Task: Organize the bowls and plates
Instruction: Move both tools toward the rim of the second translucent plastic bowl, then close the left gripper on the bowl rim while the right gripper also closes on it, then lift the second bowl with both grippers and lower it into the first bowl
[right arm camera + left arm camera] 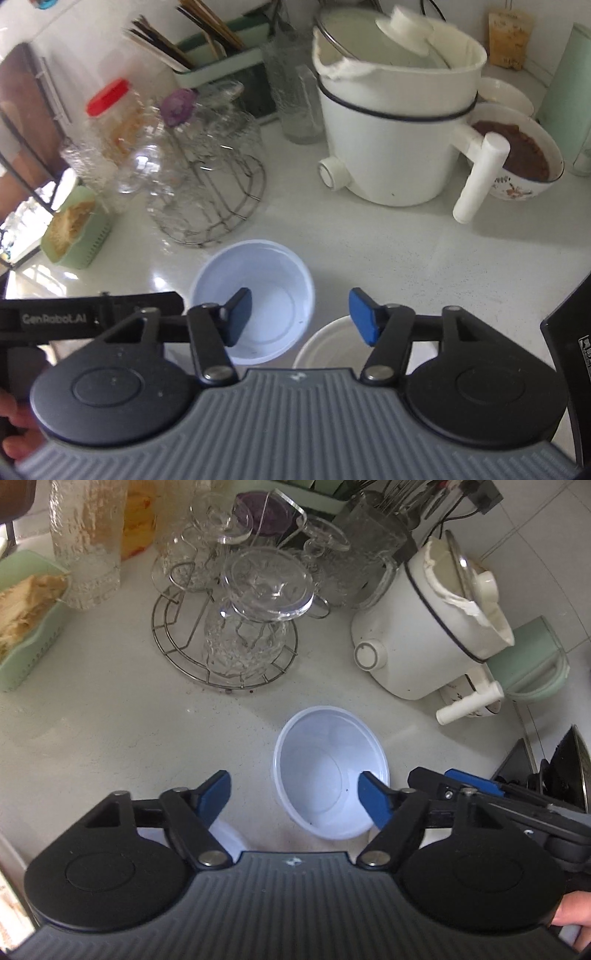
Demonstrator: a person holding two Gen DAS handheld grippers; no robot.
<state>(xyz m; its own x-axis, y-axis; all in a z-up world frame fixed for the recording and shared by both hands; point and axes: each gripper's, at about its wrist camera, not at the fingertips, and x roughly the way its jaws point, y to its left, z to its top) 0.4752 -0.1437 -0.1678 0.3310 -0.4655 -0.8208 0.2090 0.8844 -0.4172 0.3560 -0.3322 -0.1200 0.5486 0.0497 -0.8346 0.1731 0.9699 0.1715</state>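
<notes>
A pale blue-white plastic bowl (325,771) stands upright and empty on the white counter; it also shows in the right wrist view (266,295). My left gripper (295,799) is open above the counter, its right finger over the bowl's right rim. My right gripper (301,315) is open and empty, its left finger over the bowl's inside. A white bowl (328,343) sits just right of the blue bowl, under my right gripper's right finger. A white object (225,836) shows partly under my left gripper's left finger.
A wire rack with glass cups (236,620) stands behind the bowl. A white electric pot (399,122) with a handle is at the back right. A bowl of brown food (517,155), a green basket (26,616), jars and a chopstick holder (221,62) crowd the back.
</notes>
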